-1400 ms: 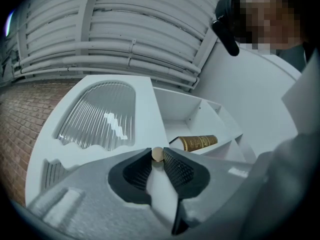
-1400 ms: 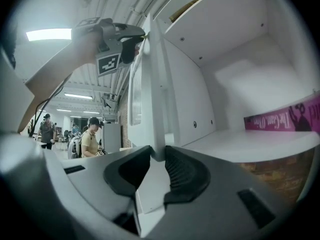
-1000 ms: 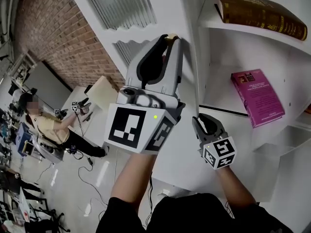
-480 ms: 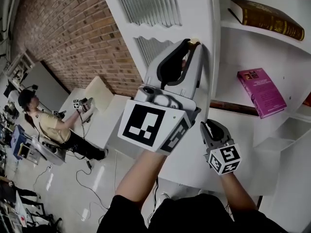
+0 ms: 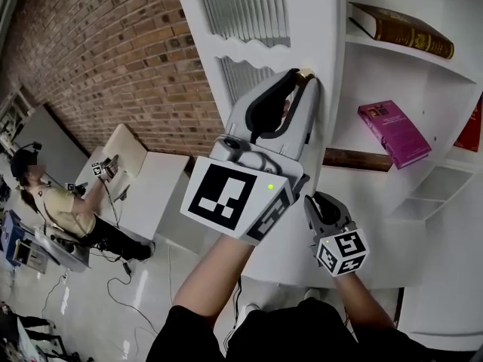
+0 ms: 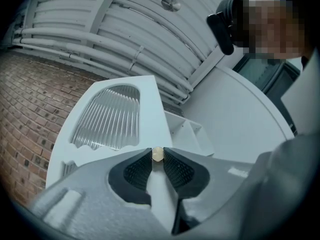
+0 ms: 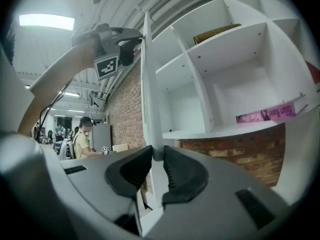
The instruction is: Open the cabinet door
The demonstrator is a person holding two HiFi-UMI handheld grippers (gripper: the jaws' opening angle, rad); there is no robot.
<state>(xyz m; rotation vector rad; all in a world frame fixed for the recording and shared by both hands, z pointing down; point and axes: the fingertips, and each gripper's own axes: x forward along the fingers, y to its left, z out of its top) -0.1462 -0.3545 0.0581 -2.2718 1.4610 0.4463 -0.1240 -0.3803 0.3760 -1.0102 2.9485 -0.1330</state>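
The white cabinet door (image 5: 302, 21) with ribbed glass panels stands swung out from the shelves. In the head view my left gripper (image 5: 302, 81) reaches up and is shut on the small brass knob (image 5: 305, 74). The left gripper view shows that knob (image 6: 157, 154) pinched between the dark pads of my left gripper (image 6: 157, 157). Lower down, my right gripper (image 5: 317, 204) clamps the door's free edge. In the right gripper view the thin door edge (image 7: 149, 84) runs down into the shut jaws of my right gripper (image 7: 156, 155), and the left gripper (image 7: 131, 40) shows above.
The open shelving holds a brown book (image 5: 404, 30) lying on an upper shelf and a pink book (image 5: 394, 133) one shelf lower. A brick wall (image 5: 113, 59) runs behind the door. A seated person (image 5: 56, 206) works at a white table (image 5: 147, 187) at far left.
Both grippers have travelled sideways together with the door, which has swung further out from the shelves. Both grips are unchanged.
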